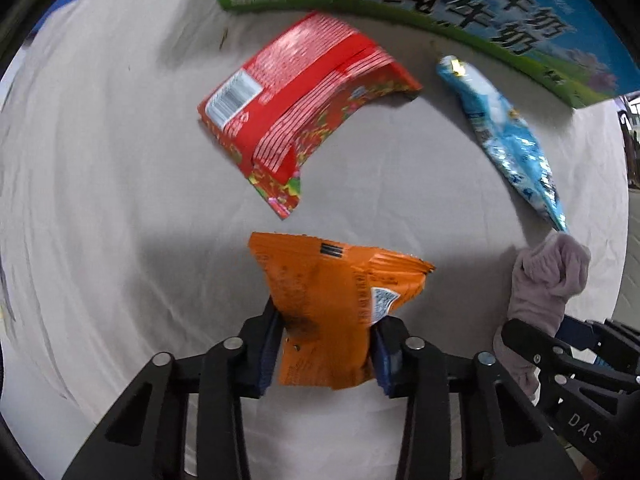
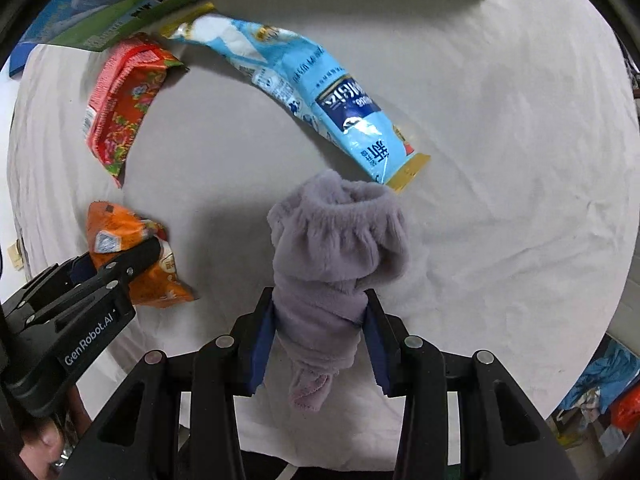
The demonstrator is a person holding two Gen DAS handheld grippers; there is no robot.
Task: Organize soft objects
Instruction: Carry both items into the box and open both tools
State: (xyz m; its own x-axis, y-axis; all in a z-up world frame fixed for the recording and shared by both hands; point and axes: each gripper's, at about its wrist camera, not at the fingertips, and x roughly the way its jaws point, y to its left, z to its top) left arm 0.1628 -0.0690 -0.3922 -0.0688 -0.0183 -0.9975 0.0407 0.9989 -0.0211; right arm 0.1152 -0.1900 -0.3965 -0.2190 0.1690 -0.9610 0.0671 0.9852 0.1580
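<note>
My left gripper [image 1: 326,320] is shut on an orange snack bag [image 1: 332,304] and holds it above the white cloth; the bag also shows in the right wrist view [image 2: 128,248]. My right gripper [image 2: 320,312] is shut on a fluffy lilac sock [image 2: 336,248], also seen at the right of the left wrist view [image 1: 548,280]. A red snack bag [image 1: 296,108] lies flat on the cloth ahead, and shows in the right wrist view [image 2: 120,104]. A light blue pouch [image 2: 316,96] lies beside it, also in the left wrist view [image 1: 508,132].
A green and blue milk carton box [image 1: 480,12] stands along the far side of the white cloth-covered table [image 1: 100,200]; it also shows in the right wrist view [image 2: 120,8]. Coloured clutter [image 2: 604,392] lies beyond the table's right edge.
</note>
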